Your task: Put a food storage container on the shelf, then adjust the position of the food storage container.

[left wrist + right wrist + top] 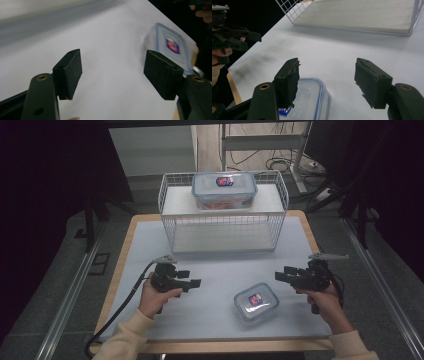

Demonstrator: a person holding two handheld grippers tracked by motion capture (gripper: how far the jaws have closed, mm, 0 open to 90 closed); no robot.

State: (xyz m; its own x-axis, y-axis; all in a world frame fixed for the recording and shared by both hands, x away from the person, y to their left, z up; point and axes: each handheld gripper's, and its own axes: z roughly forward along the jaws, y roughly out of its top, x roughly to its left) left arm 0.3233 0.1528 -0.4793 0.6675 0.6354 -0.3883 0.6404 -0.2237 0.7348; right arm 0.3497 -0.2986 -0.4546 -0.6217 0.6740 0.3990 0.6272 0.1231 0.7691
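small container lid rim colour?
Blue rim on the small container, clear lid with a red-and-blue sticker; best in the left gripper view.

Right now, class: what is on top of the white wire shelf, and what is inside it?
A large lidded container sits on the wire shelf; something orange shows through its wall, not identifiable. The lid's sticker hides part.

Your tabletop [150, 227] is pale with a light wooden edge, standing on a grey carpeted floor [65, 245]. Metal rails [70, 290] run along the floor on both sides of you. Beyond the far edge you face a white panel [150, 150] and a metal desk frame [260, 142], with loose cables [270, 162] trailing over a pale wood floor beneath it. Dark curtains [50, 165] close in left and right, so the room is dim at its edges and the light falls mainly on the tabletop.
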